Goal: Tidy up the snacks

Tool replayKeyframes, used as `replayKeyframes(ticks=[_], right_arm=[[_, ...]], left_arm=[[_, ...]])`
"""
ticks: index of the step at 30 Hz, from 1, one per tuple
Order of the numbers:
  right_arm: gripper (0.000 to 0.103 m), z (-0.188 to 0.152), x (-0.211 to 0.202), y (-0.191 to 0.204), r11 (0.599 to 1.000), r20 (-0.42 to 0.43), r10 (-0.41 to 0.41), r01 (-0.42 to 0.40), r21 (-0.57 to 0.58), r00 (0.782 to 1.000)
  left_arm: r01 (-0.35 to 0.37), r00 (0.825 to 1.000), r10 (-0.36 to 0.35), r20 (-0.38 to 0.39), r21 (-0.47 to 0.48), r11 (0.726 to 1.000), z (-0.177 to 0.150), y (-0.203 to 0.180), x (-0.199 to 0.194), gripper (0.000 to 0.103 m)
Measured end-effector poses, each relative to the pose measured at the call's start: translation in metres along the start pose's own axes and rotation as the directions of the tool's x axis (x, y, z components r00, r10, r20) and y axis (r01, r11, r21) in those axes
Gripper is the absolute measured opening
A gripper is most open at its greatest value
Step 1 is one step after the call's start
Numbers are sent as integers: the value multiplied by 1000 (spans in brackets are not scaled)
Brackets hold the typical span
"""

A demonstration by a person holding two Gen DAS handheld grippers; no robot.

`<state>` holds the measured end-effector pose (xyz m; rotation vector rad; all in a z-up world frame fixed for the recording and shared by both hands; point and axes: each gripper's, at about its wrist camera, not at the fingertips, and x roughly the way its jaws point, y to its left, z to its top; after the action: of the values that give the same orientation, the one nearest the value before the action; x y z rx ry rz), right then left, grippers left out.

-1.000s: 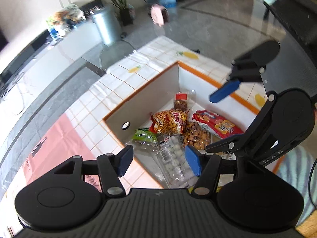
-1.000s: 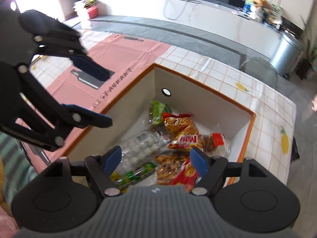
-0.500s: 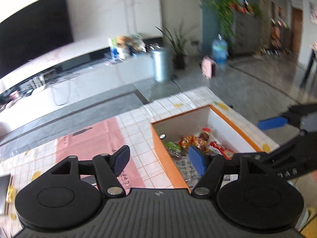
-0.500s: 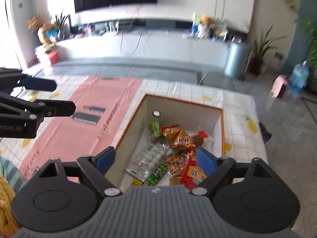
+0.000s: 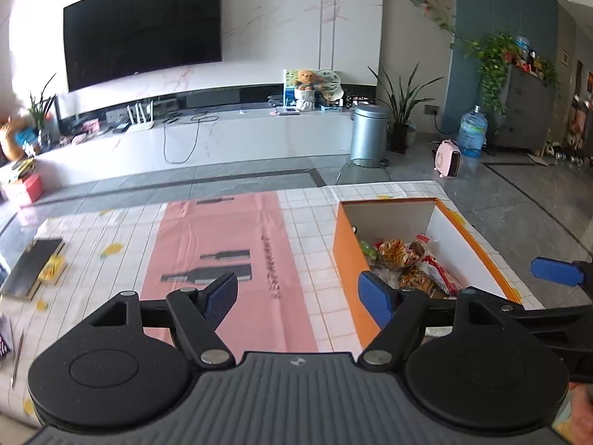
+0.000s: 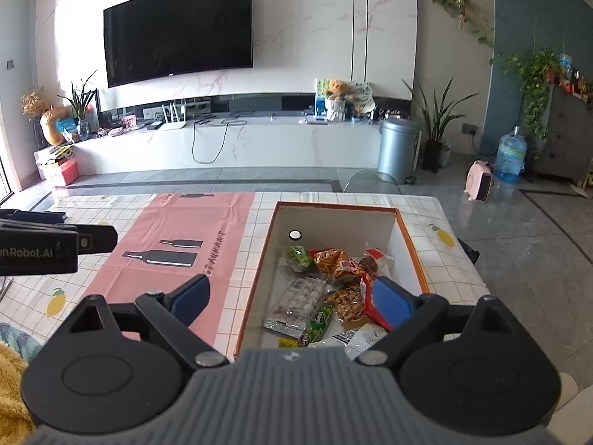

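Orange-rimmed white cardboard box [image 6: 407, 237] sits right on the tiled tablecloth [image 6: 244, 244], mixed snack packets [image 6: 333, 282] heaped loosely inside. Left gripper [image 5: 298, 298] and right gripper [image 6: 292, 300] both wide, empty, raised near. Risk: grabbing overlapping crinkly packets drags neighbours; clear blister tray [image 6: 300, 296] may slip.

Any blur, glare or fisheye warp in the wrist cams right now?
Left wrist: dark wall-mounted TV bows with fisheye warp, flat black board at the left edge is smeared. Right wrist: sharper, orange-rimmed snack box crisp, window glare washes out the upper left wall.
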<state>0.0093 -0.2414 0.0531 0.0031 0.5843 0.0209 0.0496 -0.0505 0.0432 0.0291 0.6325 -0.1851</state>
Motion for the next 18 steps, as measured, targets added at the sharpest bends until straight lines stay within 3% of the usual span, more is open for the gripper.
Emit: replayKeyframes(ticks=[10,18], right_arm=[[92,-35,-10,29,999,20,-19,20,-34,1000],[92,-50,-5,38,999,-7,-22,22,-44,1000]], left_arm=[[-59,998,57,-32,-42,997,-32,22,-8,89],[-63,996,59,-70,-65,996,-52,32,-4,89]])
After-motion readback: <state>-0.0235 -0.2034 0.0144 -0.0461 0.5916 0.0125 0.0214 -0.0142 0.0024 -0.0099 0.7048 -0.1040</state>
